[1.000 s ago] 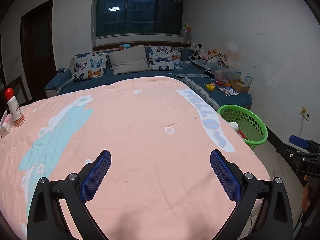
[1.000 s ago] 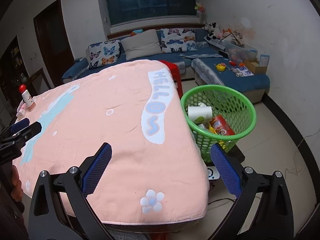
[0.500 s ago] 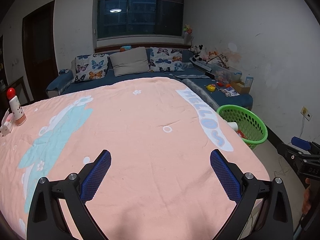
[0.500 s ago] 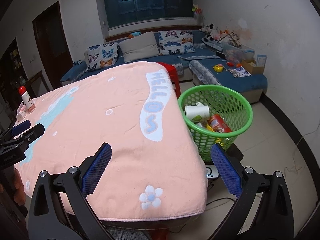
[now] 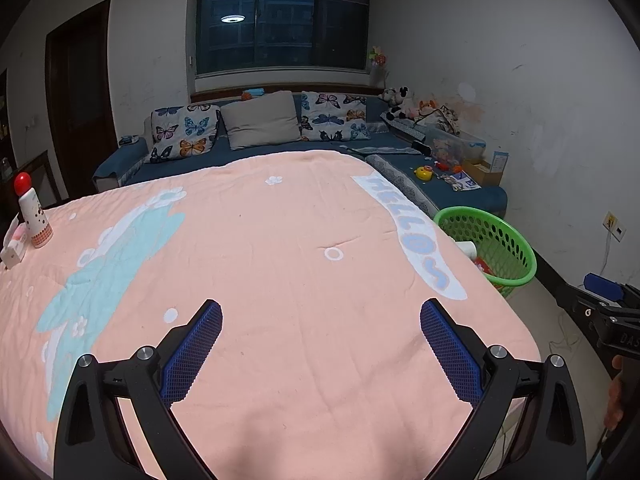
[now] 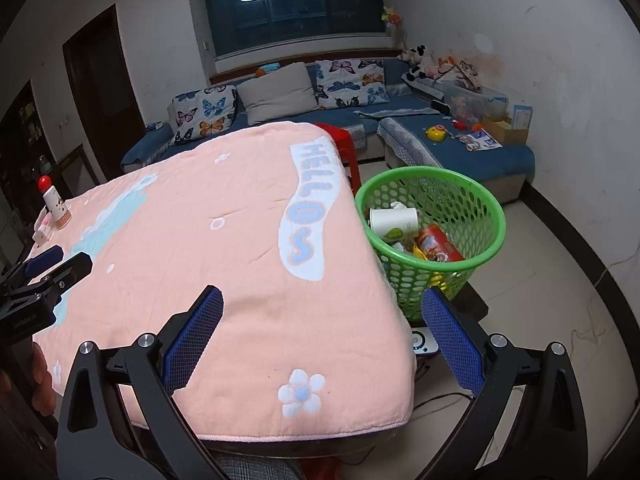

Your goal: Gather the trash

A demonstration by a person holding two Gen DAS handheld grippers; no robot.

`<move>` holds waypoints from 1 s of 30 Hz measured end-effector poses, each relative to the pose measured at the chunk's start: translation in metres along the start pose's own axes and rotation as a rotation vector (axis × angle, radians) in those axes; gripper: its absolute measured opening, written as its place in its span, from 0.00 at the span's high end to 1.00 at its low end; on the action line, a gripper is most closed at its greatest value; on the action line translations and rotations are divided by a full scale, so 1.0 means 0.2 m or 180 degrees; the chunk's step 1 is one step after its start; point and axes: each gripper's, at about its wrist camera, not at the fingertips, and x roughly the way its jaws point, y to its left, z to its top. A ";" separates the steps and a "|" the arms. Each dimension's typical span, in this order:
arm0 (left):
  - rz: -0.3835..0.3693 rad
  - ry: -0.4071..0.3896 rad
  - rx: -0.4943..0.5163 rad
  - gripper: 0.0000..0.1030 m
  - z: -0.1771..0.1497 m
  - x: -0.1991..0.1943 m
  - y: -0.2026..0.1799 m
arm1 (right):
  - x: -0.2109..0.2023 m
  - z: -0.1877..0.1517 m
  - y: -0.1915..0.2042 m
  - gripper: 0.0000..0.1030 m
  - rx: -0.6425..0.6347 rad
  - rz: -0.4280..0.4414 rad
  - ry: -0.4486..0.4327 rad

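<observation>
Two tools, left [image 5: 320, 344] and right [image 6: 322, 340], both wide and empty, over one pink blanket [image 6: 224, 240] beside one green basket [image 6: 472, 256].

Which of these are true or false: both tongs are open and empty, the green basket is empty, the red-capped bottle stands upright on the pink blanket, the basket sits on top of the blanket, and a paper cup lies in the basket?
1. Both the left tongs and the right tongs are open and hold nothing. True.
2. The green basket is empty. False: it holds trash, including a red wrapper.
3. The red-capped bottle stands upright on the pink blanket. True.
4. The basket sits on top of the blanket. False: it stands beside the blanket's edge, lower down.
5. A paper cup lies in the basket. True.
</observation>
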 end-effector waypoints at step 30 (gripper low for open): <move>0.0028 -0.0029 -0.0006 0.07 -0.02 -0.01 -0.03 | 0.00 -0.02 0.02 0.04 -0.0015 0.0050 0.0018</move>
